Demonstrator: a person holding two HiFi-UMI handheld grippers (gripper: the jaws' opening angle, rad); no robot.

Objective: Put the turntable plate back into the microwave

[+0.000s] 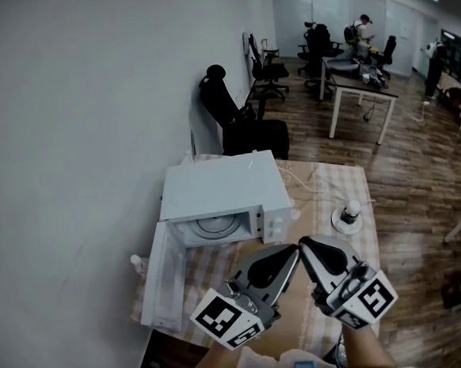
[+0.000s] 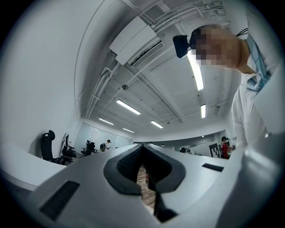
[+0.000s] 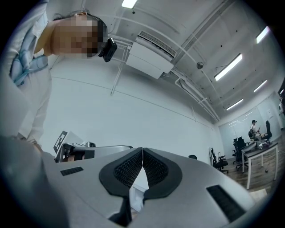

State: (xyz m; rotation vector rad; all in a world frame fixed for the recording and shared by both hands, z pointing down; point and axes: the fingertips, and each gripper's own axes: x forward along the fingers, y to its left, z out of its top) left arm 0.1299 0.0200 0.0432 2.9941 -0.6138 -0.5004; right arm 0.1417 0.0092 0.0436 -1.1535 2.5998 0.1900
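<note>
A white microwave (image 1: 223,189) stands on the table with its door (image 1: 163,281) swung open to the left. The round glass turntable plate (image 1: 213,227) lies inside its cavity. My left gripper (image 1: 294,251) and right gripper (image 1: 304,246) hover side by side in front of the microwave, tips almost touching each other. Both are shut with nothing between the pads. In the left gripper view the left gripper (image 2: 142,148) points up at the ceiling and the far office. The right gripper (image 3: 142,150) faces the white wall in its own view.
The table (image 1: 335,180) carries a checked cloth. A small round dish with a dark-topped object (image 1: 348,214) sits right of the microwave. A small white bottle (image 1: 136,263) stands by the door. Black chairs (image 1: 237,115) and desks (image 1: 358,90) fill the room behind.
</note>
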